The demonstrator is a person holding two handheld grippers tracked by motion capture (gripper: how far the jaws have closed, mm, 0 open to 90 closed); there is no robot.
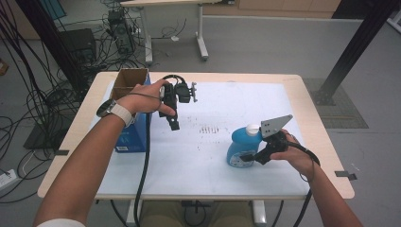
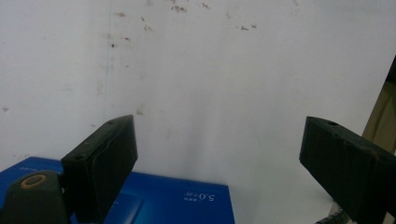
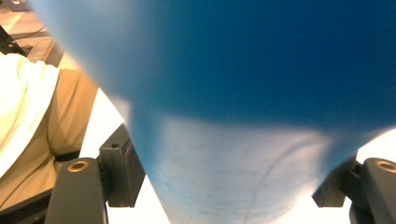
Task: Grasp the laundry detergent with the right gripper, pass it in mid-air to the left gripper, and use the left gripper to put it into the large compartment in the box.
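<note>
A blue bottle (image 1: 239,146) with a white cap stands on the white mat at the right of the table. My right gripper (image 1: 248,158) reaches it from the right, one jaw on each side of its lower body. In the right gripper view the bottle (image 3: 233,93) spans the whole gap of the right gripper (image 3: 229,154), and both pads touch its sides. My left gripper (image 1: 174,124) hangs over the mat at the left, pointing down. Its jaws stand wide apart in the left gripper view, with nothing inside the left gripper (image 2: 219,128).
A blue carton (image 1: 132,135) with an open cardboard top (image 1: 128,80) stands at the table's left edge, under my left forearm; the blue carton (image 2: 177,198) also lies beneath the left jaws. The white mat (image 1: 213,156) bears small dark marks mid-table. Cables and table legs crowd the floor behind.
</note>
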